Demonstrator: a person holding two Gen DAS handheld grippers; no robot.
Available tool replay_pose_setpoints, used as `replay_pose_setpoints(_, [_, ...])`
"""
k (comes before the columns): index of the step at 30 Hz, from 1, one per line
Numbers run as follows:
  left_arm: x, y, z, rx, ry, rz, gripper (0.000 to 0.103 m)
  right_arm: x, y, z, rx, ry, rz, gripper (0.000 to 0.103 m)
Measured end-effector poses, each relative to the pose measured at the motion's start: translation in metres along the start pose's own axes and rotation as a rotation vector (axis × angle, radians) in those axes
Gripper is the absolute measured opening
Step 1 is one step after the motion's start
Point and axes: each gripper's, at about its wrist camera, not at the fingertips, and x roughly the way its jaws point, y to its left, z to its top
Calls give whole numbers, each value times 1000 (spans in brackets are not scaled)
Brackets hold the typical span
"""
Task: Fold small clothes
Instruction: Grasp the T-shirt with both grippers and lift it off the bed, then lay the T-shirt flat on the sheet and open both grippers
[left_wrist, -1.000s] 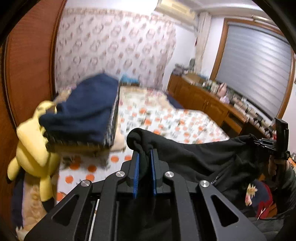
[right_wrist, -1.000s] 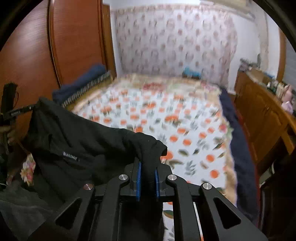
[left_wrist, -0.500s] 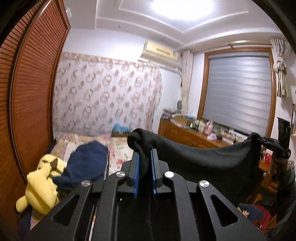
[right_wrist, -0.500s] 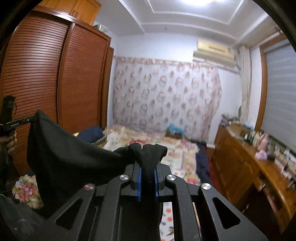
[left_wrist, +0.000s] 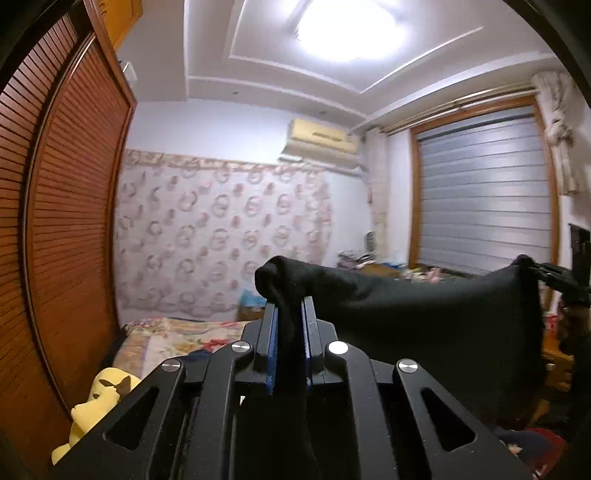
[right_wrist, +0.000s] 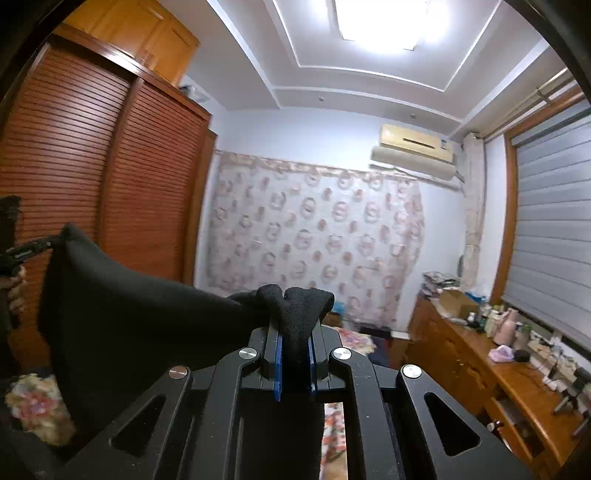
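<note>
Between my left gripper (left_wrist: 288, 325)'s blue-padded fingers (left_wrist: 271, 347) a bunched corner of the black garment (left_wrist: 424, 317) is clamped tight, poking up above the tips. From there the cloth stretches rightward, raised above the bed (left_wrist: 173, 336), to my right gripper (left_wrist: 557, 277) at the frame's edge, near the grey blind (left_wrist: 480, 192). A yellow plush toy (left_wrist: 96, 402) sits low left.

Over on the right wrist view, my right gripper (right_wrist: 295, 332) pinches the other corner (right_wrist: 299, 302) just as firmly; the fabric (right_wrist: 118, 317) spans left to my left gripper (right_wrist: 27, 251) before the wooden wardrobe (right_wrist: 92, 166).

Both wrist views tilt upward, sharing the patterned curtain (left_wrist: 221, 236).
</note>
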Motion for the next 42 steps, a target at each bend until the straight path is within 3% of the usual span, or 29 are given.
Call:
replay_pose_setpoints(4, [78,11,-24,20,90,52,13,73,27,-12,5,105,-41,10])
replay_pose_setpoints(6, [115,19,-42,28,157,77,18,127,32,-23,7,183,-42,10])
replay_pose_setpoints(7, [147,30,-58,24,224,99,26,158,34,-36,15,229,-57,12])
replay_pose_setpoints(8, [168,40,-70,16,272,121,36,183,34,-49,23,272,-76,22])
replay_pose_setpoints(10, [196,56,-89,6,342,152,43,233,37,-77,19,384,-128,40])
replay_pose_setpoints(13, [212,70,-112,17,404,163,48,278,40,-117,35,511,-159,43])
replay_pose_setpoints(15, [207,66,-123,18,422,146,58,283,42,-132,61,532,-145,49])
replay_pose_setpoints(17, [200,60,-130,8,434,123,81,281,47,-140,83,539,-117,54])
replay_pose_setpoints(20, [188,50,-138,5,458,94,82,274,42,-150,91,554,-81,62])
replay_pose_setpoints(23, [181,38,-148,14,477,74,82,264,28,-159,126,564,-47,64])
replay_pose_setpoints(25, [173,29,-156,26,489,62,82,255,-14,-159,162,569,-26,64])
replay_pose_setpoints(30, [160,14,-183,11,551,34,82,235,-37,-174,231,616,5,64])
replay_pose_setpoints(42, [170,-1,-256,8,765,8,82,252,-44,-177,307,688,26,64])
